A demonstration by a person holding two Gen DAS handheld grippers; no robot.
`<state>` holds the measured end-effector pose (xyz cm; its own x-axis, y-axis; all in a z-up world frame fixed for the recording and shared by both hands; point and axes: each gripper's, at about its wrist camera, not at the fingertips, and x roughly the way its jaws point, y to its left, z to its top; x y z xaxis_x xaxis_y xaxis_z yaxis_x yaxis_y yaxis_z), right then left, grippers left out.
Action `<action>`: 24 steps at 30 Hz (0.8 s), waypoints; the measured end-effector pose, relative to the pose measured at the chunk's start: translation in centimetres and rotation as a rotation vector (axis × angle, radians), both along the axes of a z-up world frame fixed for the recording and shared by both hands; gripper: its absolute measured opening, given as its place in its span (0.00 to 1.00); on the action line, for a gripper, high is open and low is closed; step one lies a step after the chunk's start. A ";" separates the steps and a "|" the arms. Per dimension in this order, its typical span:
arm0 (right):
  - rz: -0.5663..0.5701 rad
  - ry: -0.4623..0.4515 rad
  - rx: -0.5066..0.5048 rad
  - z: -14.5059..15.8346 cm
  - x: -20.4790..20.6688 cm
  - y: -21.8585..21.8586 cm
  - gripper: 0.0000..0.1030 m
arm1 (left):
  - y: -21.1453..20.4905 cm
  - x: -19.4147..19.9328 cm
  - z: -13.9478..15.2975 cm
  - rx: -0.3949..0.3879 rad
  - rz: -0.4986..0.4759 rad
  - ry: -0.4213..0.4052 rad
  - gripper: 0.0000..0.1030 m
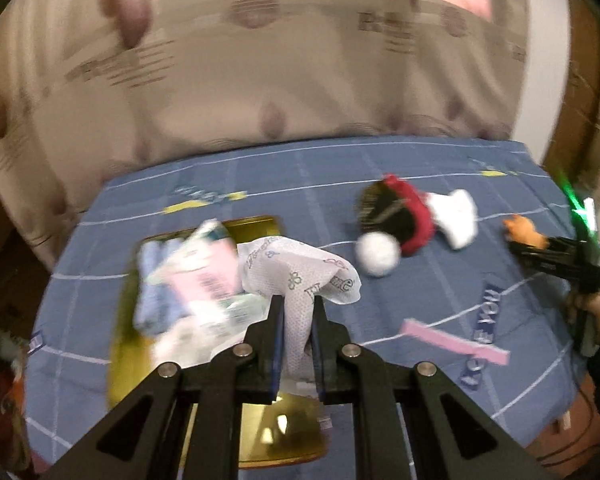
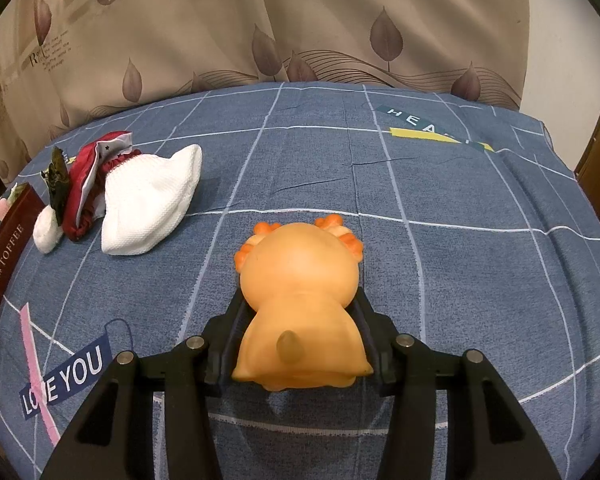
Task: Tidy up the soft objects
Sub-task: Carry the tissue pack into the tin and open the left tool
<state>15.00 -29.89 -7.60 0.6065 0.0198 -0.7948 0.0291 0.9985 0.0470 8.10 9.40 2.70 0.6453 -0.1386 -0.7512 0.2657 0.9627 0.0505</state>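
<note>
Claw pads of the left claw [image 1: 296, 312] are clenched on a white printed cloth [image 1: 300, 276], which is pinched near its lower part so that the rest flops loosely over the tips. The cloth is held just above a gold tin box [image 1: 284, 428], in which other soft packets and cloths [image 1: 188, 280] are already piled; it is judged that the cloth is kept in the air in order to be dropped into this box. The picture of this side is blurred, so small details of the pile cannot be told. The right claw [image 2: 300, 320] is closed on an orange squishy toy [image 2: 300, 308], which is gripped at its narrow waist, probably because the round head is too wide and would slip. The toy is turned with its back to the camera and is kept low over the blue checked bedsheet [image 2: 440, 200]. Further to the left of it, a white knitted cap [image 2: 148, 200] lies on the sheet, touching a red ruffled cloth [image 2: 88, 184] and a white pompom [image 2: 48, 232]. These are not yet collected. Behind the bed a beige curtain [image 2: 340, 20] is hung.
</note>
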 end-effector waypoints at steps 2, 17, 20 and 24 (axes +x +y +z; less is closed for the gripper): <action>0.000 0.000 0.000 0.0 0.0 0.0 0.45 | 1.8 0.2 -0.1 0.006 0.038 0.006 0.12; 0.002 0.005 -0.024 0.0 0.0 0.2 0.45 | 8.4 1.1 -3.8 -0.004 0.195 0.064 0.12; 0.002 0.005 -0.023 0.0 0.0 0.2 0.45 | 8.8 1.1 -3.9 -0.001 0.207 0.057 0.12; 0.002 0.006 -0.029 0.0 0.0 0.3 0.45 | 9.8 1.0 -4.0 -0.016 0.225 0.060 0.12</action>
